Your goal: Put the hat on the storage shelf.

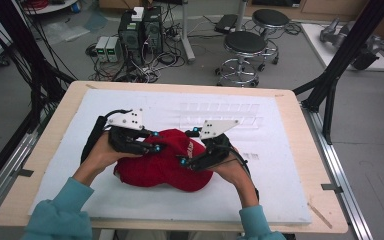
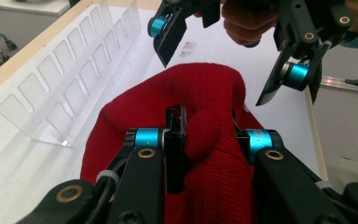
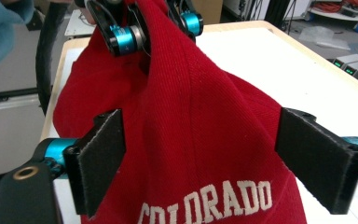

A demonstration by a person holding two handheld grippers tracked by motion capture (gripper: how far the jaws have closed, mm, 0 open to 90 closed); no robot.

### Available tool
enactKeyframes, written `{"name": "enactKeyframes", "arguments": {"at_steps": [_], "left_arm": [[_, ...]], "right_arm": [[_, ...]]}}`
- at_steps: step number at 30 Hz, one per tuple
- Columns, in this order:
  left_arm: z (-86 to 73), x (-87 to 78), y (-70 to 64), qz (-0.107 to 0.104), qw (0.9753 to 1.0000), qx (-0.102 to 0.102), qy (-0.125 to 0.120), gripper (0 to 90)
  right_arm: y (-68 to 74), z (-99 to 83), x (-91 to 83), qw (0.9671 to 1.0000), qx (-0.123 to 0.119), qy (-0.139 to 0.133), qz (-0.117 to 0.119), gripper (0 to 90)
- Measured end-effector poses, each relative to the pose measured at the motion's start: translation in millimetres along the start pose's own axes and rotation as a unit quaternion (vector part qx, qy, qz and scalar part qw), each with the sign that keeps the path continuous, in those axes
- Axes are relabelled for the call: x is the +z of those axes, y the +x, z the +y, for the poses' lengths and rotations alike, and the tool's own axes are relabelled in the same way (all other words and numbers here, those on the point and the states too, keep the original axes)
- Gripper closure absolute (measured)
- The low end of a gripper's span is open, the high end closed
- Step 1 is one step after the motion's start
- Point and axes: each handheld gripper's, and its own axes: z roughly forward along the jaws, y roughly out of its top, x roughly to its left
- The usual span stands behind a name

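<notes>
Nearest the person, two hands bring their grippers onto a red knit hat (image 1: 162, 162) lying mid-table on the white mat (image 1: 280, 195). Pinched on a raised fold of the hat's left side, the left gripper (image 2: 208, 140) has its jaws narrow. The right gripper (image 3: 205, 158) stands wide, straddling the "COLORADO" end; the hat's long axis runs from it toward the left gripper, with a clear slotted rack (image 1: 220, 114) beyond.

The room was bright with soft, even light from above. Shadows were faint; a thin one lay under the hat (image 1: 162, 162) below the left gripper (image 1: 152, 141). The white mat (image 1: 290, 165) shone without glare. Close jaws in the gripper views looked soft. Far corners bent slightly.
</notes>
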Motion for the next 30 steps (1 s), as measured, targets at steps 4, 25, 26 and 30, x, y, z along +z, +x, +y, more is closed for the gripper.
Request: {"name": "enactKeyframes", "arguments": {"at_steps": [4, 25, 26, 30], "left_arm": [[0.9, 3.0, -1.5, -0.009, 0.9999, 0.010, 0.000, 74.8], [1.7, -1.1, 0.2, -0.009, 0.9998, 0.003, -0.015, 75.1], [1.5, -1.6, 0.4, -0.008, 0.9998, 0.001, -0.015, 75.0], [1.2, -3.4, 1.2, -0.004, 0.9999, 0.000, -0.016, 73.5]], "right_arm": [[-1.9, -0.5, 0.9, 0.9999, -0.007, 0.003, 0.007, 24.0], [4.9, 9.5, 1.9, 0.9980, -0.050, 0.036, 0.013, 82.5], [5.2, 10.1, 2.0, 0.9981, -0.047, 0.036, 0.016, 83.0], [6.8, 12.2, 2.5, 0.9981, -0.047, 0.038, 0.015, 84.3]]}}
